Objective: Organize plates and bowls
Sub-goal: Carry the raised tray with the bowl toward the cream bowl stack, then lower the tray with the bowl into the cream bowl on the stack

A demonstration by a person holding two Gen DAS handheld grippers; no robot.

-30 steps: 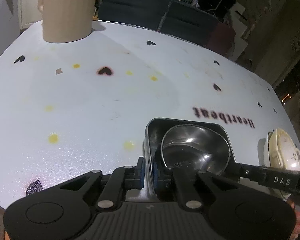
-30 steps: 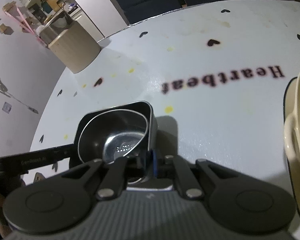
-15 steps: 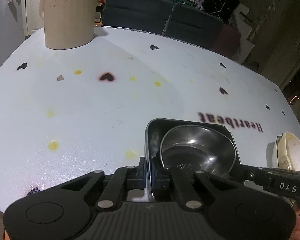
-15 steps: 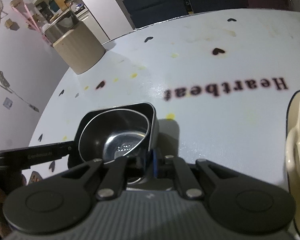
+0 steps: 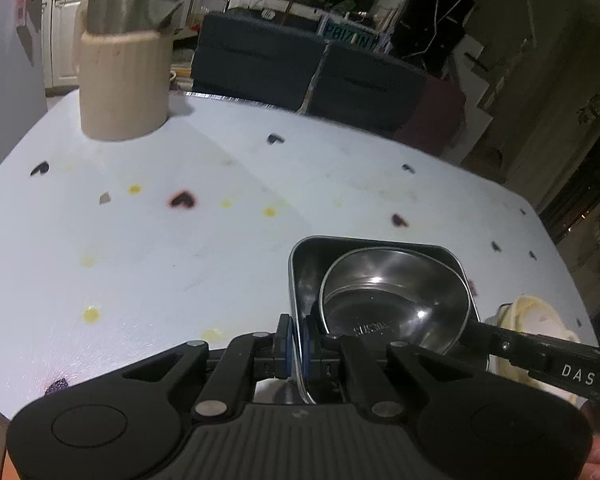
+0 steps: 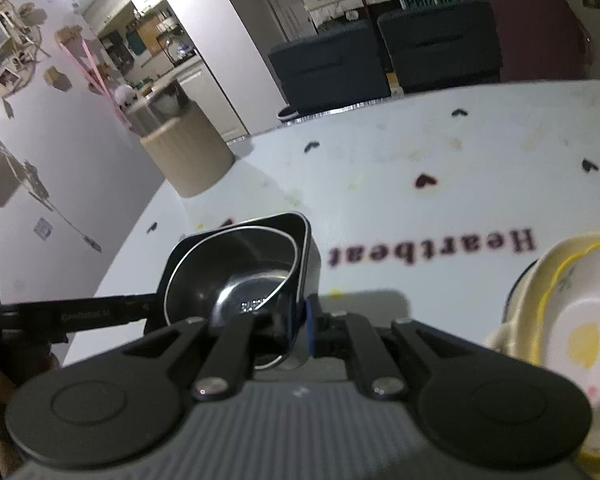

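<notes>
A square steel tray (image 5: 300,268) (image 6: 308,256) holds a round steel bowl (image 5: 396,304) (image 6: 236,276) and hangs above the white table. My left gripper (image 5: 296,340) is shut on the tray's left wall. My right gripper (image 6: 298,328) is shut on the opposite wall, and its black finger (image 5: 540,360) shows at the right of the left wrist view. A cream bowl with yellow lemon prints (image 6: 580,328) (image 5: 536,316) rests on the table to the right, nested in other cream crockery.
A beige ribbed pot with a steel lid (image 5: 124,76) (image 6: 188,152) stands at the table's far left corner. The white tablecloth (image 5: 180,240) has heart prints and the word Heartbeat (image 6: 432,248). Dark chairs (image 5: 308,68) line the far edge.
Both grippers have lifted the tray with the bowl up off the table; the views now look more level across the room. The grips are unchanged.
</notes>
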